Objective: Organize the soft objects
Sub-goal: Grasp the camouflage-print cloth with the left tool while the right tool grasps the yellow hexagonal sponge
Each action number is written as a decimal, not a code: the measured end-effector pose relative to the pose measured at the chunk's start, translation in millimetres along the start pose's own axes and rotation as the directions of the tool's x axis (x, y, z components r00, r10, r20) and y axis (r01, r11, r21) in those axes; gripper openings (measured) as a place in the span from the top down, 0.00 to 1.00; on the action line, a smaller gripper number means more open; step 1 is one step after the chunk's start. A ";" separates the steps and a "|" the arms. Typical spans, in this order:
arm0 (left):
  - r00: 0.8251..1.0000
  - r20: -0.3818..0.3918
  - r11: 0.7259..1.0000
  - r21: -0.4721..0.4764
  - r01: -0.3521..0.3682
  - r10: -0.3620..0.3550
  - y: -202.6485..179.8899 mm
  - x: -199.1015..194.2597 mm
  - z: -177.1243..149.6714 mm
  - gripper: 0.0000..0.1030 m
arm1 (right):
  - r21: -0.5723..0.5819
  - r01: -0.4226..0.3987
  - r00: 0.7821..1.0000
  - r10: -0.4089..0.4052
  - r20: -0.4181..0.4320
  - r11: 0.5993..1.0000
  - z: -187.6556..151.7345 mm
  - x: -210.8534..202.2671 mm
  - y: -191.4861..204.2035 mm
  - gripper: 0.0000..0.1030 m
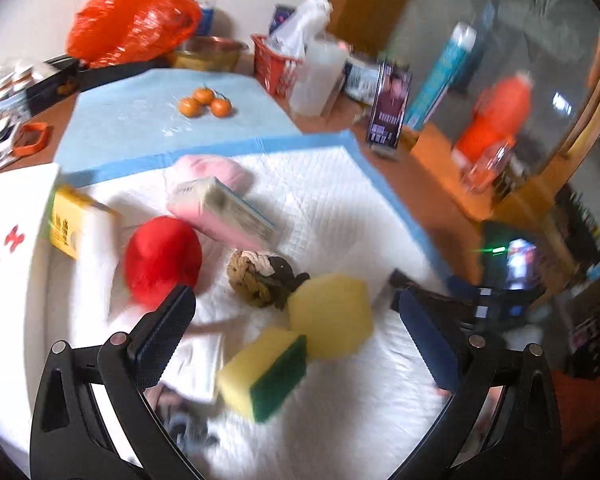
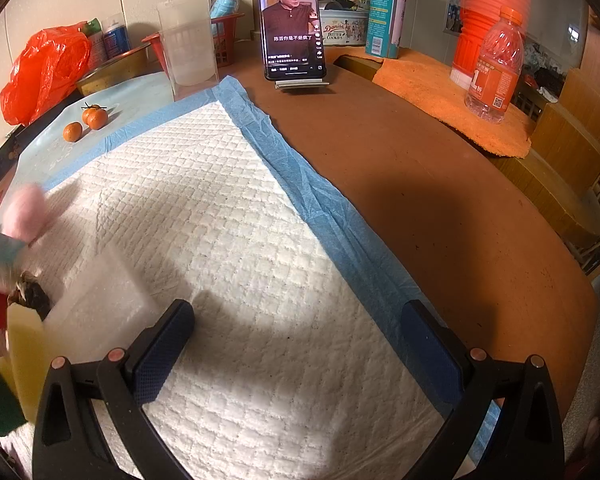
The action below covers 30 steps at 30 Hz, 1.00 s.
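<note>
In the left wrist view my left gripper [image 1: 296,324] is open and empty above a white quilted pad [image 1: 340,200]. Between and just beyond its fingers lie a yellow-and-green scouring sponge [image 1: 264,374] and a yellow hexagonal sponge [image 1: 332,314]. Farther off are a brown braided rope ball [image 1: 260,278], a red plush [image 1: 162,258], a pink tissue pack [image 1: 224,212], a pink plush [image 1: 216,170] and a yellow box [image 1: 74,220]. In the right wrist view my right gripper [image 2: 298,332] is open and empty over a bare part of the pad [image 2: 240,220]. A white foam block [image 2: 100,304] lies left of it.
A white first-aid box [image 1: 12,232] stands at the left. Three tangerines [image 2: 86,122] sit on a blue mat. A phone on a stand [image 2: 292,26], a clear jug [image 2: 188,46], a red basket [image 2: 224,40], an orange bag [image 2: 44,72] and a bottle [image 2: 496,68] ring the brown table [image 2: 440,220].
</note>
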<state>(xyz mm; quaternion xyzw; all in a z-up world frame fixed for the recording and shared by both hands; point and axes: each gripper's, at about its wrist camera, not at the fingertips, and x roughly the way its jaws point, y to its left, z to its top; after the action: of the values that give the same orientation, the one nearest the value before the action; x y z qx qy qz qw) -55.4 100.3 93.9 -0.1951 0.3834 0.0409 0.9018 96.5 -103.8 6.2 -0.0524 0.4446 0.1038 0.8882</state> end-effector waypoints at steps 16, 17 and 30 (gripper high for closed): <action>0.969 0.099 0.970 -0.108 -0.217 0.228 67.5 -109.8 -98.2 0.00 | -0.045 -0.294 0.940 0.297 0.169 0.955 4.6 -59.2 -12.1 0.00; 0.968 0.063 0.968 -0.091 -0.235 0.242 63.6 -101.6 -108.5 0.00 | -0.083 -0.341 0.918 0.350 0.187 0.937 3.8 -65.7 -8.9 0.00; 0.962 -0.083 0.966 0.016 -0.259 0.259 43.0 -35.3 -136.4 0.22 | -0.465 -0.397 0.876 0.477 0.063 0.791 -21.3 -80.1 84.1 0.00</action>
<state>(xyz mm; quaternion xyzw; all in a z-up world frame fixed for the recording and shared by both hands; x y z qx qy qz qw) -181.9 90.3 19.2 -0.1424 0.4437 0.1492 0.8721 13.8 -37.0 57.6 -0.1368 0.3288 0.4086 0.8404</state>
